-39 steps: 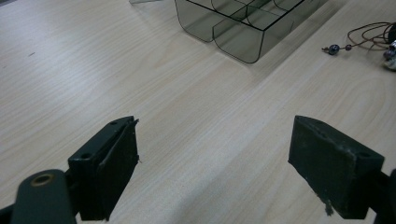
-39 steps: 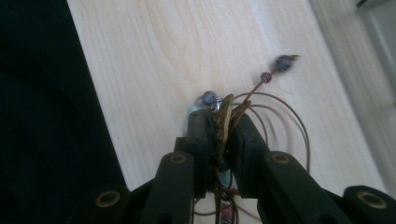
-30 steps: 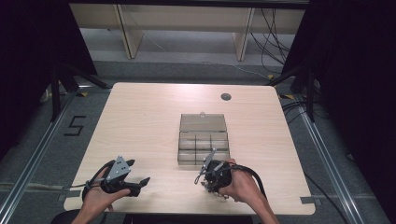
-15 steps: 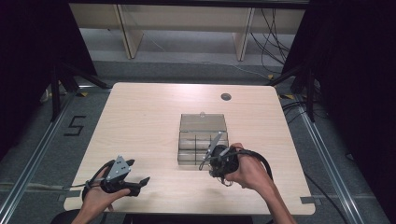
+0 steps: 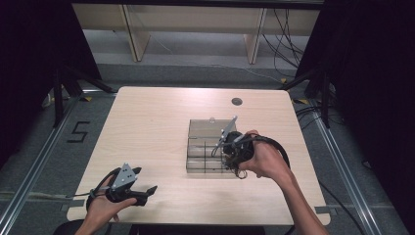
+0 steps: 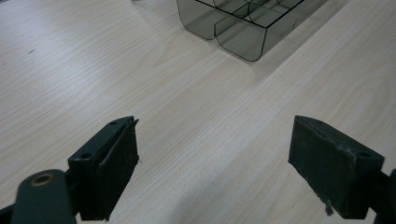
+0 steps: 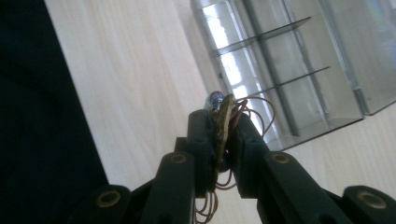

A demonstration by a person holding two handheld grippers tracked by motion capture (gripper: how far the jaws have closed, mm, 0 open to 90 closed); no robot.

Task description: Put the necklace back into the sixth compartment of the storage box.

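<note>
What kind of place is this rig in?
Probably a lab or data-collection studio, not a home: a bare wooden table ringed by black curtains, loose cables on the floor, and a taped number 5 beside a floor rail.

In my right gripper [image 7: 219, 135] I hold a small flat brown part [image 7: 223, 126] with thin brown wires and a bluish tip, clamped upright between the jaws. Beside it on the table stands the clear smoky compartment box [image 5: 205, 147], its dividers visible, its lid open.
</note>
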